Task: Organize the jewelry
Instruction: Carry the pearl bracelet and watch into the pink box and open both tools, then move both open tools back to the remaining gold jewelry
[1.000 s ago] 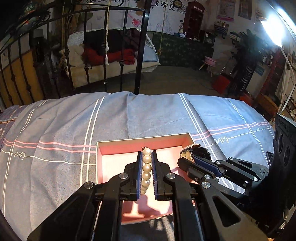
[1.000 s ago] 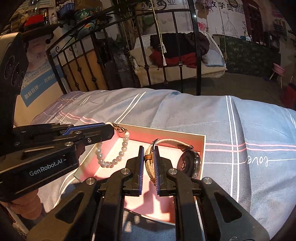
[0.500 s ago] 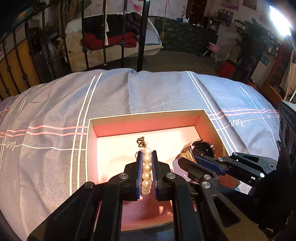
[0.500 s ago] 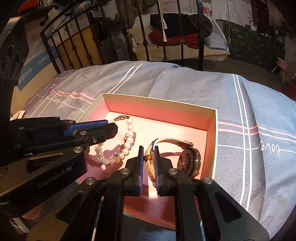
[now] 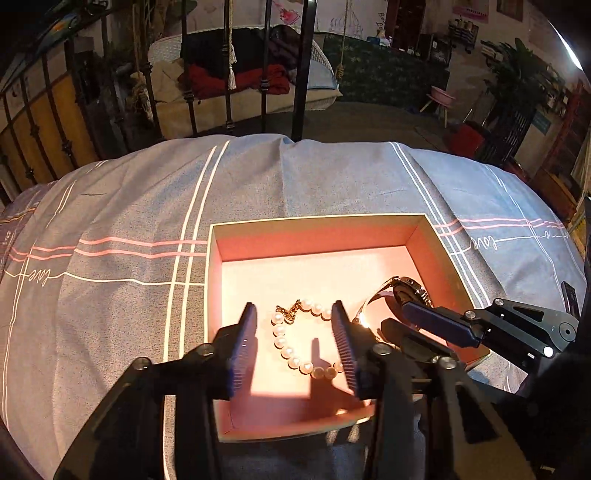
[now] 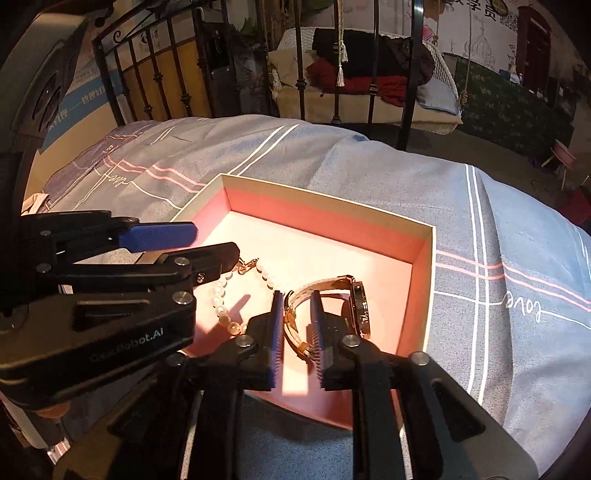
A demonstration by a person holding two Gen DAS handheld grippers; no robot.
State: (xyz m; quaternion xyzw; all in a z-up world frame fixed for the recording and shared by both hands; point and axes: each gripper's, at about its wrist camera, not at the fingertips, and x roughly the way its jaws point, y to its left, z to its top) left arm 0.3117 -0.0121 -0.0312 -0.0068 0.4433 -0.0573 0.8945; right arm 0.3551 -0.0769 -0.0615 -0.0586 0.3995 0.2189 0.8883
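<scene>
Box (image 5: 317, 236): on bedspread. Watch (image 6: 356, 304): in box, 3 o'clock of pearls (image 5: 295, 360). My left gripper (image 5: 295, 343): jaws wide, empty, straddling pearls. My right gripper (image 6: 297, 325): jaws part-open around strap, grip looks released. Risk: withdrawing may snag strap or pearls.

You are working in what looks like a lived-in bedroom or a homestay-style room. A grey-blue bedspread (image 5: 303, 177) with pink and white stripes and a stitched "love" covers the bed, closed at its far end by a black iron bed frame (image 6: 373, 74). Beyond it hangs a wicker swing seat (image 5: 258, 77) piled with red and dark clothes, and painted murals (image 6: 480, 33) fill the far wall, though the dim light blurs detail there.
</scene>
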